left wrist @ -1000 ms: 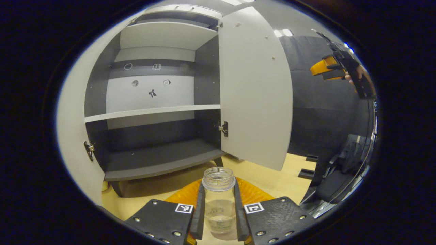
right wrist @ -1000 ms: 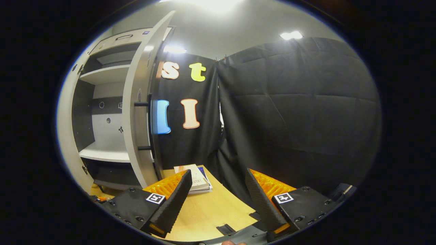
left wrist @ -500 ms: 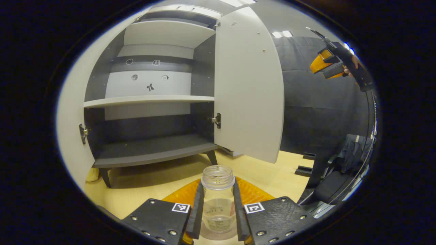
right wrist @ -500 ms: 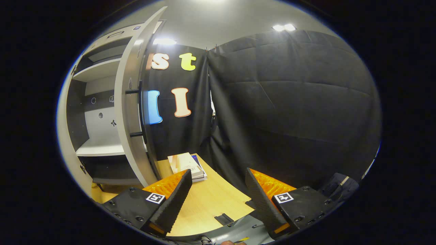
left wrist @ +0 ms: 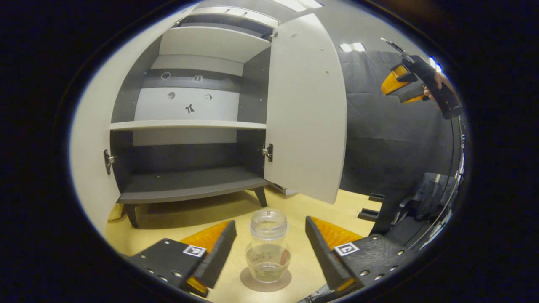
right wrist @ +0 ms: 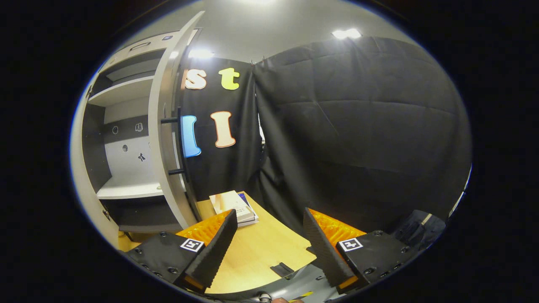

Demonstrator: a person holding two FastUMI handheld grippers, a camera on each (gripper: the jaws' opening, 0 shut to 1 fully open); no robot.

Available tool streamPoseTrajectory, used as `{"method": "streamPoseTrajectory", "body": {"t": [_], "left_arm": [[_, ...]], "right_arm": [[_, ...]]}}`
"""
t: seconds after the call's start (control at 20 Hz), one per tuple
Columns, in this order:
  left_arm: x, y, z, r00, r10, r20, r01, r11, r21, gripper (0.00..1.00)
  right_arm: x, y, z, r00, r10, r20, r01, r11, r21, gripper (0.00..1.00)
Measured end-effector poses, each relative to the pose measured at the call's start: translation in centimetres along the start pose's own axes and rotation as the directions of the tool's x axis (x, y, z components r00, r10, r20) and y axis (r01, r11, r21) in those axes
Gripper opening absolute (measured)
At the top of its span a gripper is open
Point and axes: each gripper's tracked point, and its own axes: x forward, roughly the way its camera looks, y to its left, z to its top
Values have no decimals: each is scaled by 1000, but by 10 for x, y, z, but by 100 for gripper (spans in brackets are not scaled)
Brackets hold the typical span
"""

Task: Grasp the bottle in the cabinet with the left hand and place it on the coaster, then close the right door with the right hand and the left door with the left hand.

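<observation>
A clear, lidless bottle (left wrist: 268, 246) stands upright on a round brownish coaster (left wrist: 265, 284) on the wooden table. My left gripper (left wrist: 270, 248) is open, its fingers apart on either side of the bottle without touching it. Behind the bottle is the grey cabinet (left wrist: 189, 126) with both doors open; its right door (left wrist: 305, 109) swings out toward me. My right gripper (right wrist: 268, 244) is open and holds nothing; it hovers beside the outer face of the right door (right wrist: 166, 139), near its black handle (right wrist: 182, 145). In the left gripper view the right gripper (left wrist: 410, 82) is up at the right, held by a hand.
The left door (left wrist: 90, 143) stands open at the left edge of the left gripper view. A stack of books (right wrist: 236, 207) lies on the table (right wrist: 261, 252) behind the right door. The black cloth wall (right wrist: 358, 139) closes off the right side.
My left gripper has opened and let go of the bottle, which now stands on the coaster. The right gripper shifted slightly and stays open.
</observation>
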Motion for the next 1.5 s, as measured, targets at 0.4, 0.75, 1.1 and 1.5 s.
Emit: {"method": "streamPoseTrajectory", "body": {"t": [0.4, 0.75, 1.1, 1.5], "left_arm": [[-76, 29, 108, 983, 175, 63, -172, 984, -42, 95], [-122, 53, 202, 908, 411, 87, -411, 912, -17, 96], [-124, 55, 266, 852, 522, 42, -520, 853, -55, 94], [-120, 66, 313, 768, 640, 7, -638, 766, -74, 96]], "right_arm": [[44, 1, 14, 999, 32, 33, -33, 999, 35, 97], [91, 12, 37, 988, 143, 56, -145, 989, 37, 100], [125, 31, 64, 961, 264, 88, -268, 962, 46, 100], [136, 67, 88, 886, 447, 122, -450, 893, -8, 100]]}}
